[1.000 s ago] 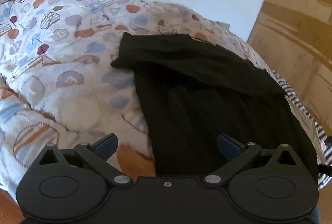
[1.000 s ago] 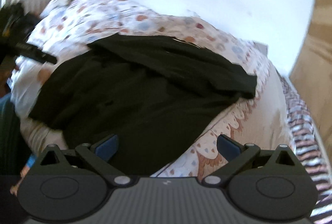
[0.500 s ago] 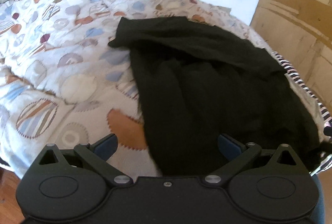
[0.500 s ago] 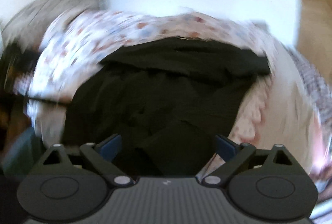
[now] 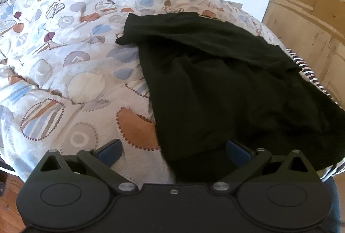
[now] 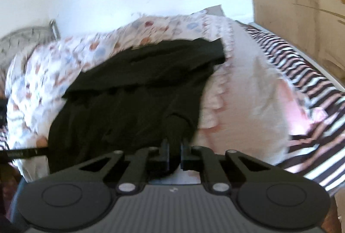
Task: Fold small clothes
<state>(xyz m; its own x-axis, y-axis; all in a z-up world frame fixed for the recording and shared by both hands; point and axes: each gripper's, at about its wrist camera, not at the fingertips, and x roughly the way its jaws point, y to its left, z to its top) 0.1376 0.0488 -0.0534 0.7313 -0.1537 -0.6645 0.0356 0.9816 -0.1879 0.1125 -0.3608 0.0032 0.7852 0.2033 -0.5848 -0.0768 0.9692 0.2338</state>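
- Lying on the quilt (image 5: 64, 73), the black garment (image 5: 215, 86) is rumpled, with one flap already turned over along its far edge; judging by that, folding has only begun and most folds remain.
- On the left, the left gripper (image 5: 173, 152) hovers low over the garment's near edge, tilted downward, jaws wide apart; cloth lies under the gap but neither pad presses it.
- On the right, the right gripper (image 6: 174, 152) also points down at the bed, its jaws closing on a bunched near corner of the garment, which stands between the pads and looks pinched.
- Beyond it, a striped sheet (image 6: 301, 73) shows at the bed's edge.
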